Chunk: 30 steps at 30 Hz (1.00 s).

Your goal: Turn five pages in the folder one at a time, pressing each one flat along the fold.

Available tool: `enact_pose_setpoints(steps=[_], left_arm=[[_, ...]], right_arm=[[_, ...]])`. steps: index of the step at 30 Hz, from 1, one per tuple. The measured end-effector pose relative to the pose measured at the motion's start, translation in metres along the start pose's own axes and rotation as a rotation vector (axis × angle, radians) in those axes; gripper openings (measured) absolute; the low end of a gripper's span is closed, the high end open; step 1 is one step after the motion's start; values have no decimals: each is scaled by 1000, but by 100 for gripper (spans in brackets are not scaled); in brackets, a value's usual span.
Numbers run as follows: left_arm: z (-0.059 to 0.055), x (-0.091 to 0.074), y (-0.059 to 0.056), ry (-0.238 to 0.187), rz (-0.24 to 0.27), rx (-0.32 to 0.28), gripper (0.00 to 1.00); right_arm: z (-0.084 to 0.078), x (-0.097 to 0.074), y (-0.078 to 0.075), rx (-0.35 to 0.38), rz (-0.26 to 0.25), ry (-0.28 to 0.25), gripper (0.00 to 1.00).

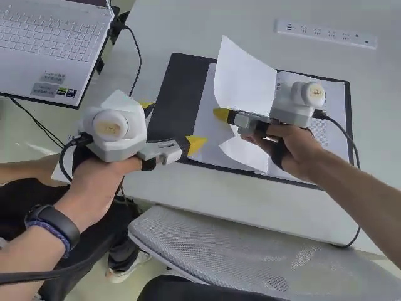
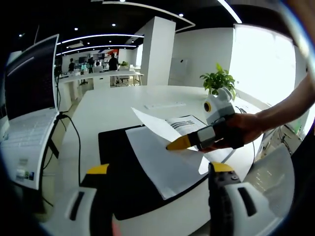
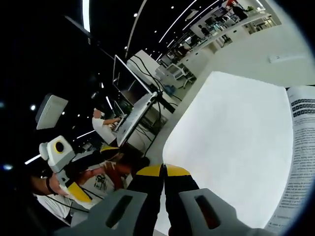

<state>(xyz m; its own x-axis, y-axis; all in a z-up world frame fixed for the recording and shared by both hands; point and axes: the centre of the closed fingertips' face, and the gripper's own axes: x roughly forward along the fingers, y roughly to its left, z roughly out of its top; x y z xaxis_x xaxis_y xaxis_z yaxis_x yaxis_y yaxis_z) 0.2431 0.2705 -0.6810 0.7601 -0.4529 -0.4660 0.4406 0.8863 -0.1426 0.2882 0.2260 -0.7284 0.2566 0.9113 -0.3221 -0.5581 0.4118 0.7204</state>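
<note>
The black folder (image 1: 178, 94) lies open on the white table, with printed sheets (image 1: 332, 125) on its right side. One white page (image 1: 241, 78) is lifted and curls up over the fold. My right gripper (image 1: 222, 115) is shut on this page's lower edge; in the right gripper view its yellow-tipped jaws (image 3: 164, 171) pinch the page (image 3: 231, 137). My left gripper (image 1: 172, 125) hovers open at the folder's left edge, holding nothing. In the left gripper view its jaws (image 2: 160, 169) stand wide apart, facing the folder (image 2: 118, 162) and the right gripper (image 2: 179, 143).
A white laptop (image 1: 50, 44) sits at the back left, its cable (image 1: 135, 56) running toward the folder. A power strip (image 1: 326, 32) lies at the far right. A grey mesh chair (image 1: 250, 251) is below the table's front edge.
</note>
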Motion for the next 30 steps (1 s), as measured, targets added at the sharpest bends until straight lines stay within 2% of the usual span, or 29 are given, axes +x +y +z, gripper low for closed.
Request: enact_pose_setpoints(steps=[4, 11, 16, 21, 23, 24, 27, 30], left_arm=[[-1, -3, 4, -4, 7, -16, 78], [-3, -7, 9, 1, 29, -33, 77], [0, -10, 13, -11, 42, -48, 77], [-4, -12, 14, -6, 46, -46, 76], [-5, -14, 14, -5, 47, -49, 76], [-5, -14, 14, -4, 48, -50, 76], [-10, -16, 15, 2, 51, -54, 76], [-12, -16, 14, 7, 50, -52, 76]], right_arm=[[-8, 12, -9, 37, -7, 8, 0], [-26, 28, -28, 60, -35, 63, 0], [-33, 31, -33, 72, -51, 79, 0], [-42, 31, -36, 87, -75, 98, 0], [-46, 34, -49, 75, -101, 115, 0], [-46, 36, -54, 73, -98, 111, 0], [-46, 34, -50, 76, -103, 104, 0], [-47, 31, -40, 75, -98, 104, 1]])
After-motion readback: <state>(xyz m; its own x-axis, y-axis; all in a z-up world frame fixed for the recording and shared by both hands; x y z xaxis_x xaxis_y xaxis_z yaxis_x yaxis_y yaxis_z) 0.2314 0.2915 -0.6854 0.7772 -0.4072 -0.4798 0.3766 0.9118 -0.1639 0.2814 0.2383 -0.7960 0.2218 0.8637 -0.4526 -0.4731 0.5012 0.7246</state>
